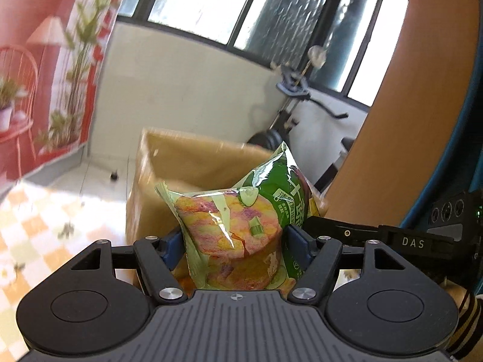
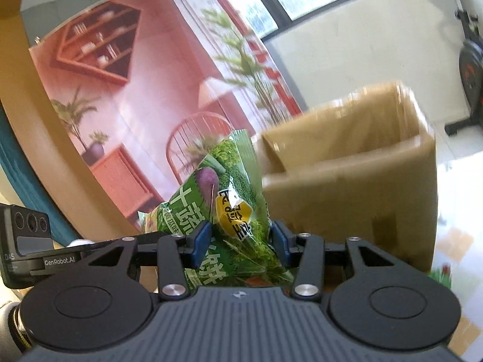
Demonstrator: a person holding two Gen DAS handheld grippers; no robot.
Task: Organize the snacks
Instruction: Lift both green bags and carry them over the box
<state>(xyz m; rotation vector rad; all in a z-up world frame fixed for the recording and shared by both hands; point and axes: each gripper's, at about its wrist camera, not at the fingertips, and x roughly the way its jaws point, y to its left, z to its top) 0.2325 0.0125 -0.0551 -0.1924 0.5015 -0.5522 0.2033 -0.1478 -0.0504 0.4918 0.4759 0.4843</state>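
Left gripper clenched on glossy green-and-yellow plastic snack packet, lower centre | right gripper clenched on green crinkly snack bag, lower centre | open brown cardboard box behind at right, likely the drop-off, both snacks lifted toward it.

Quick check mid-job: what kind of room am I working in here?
Probably a sunroom or balcony-like room at home: a black exercise bike stands under wide dark-framed windows, and a printed pink interior backdrop hangs nearby.
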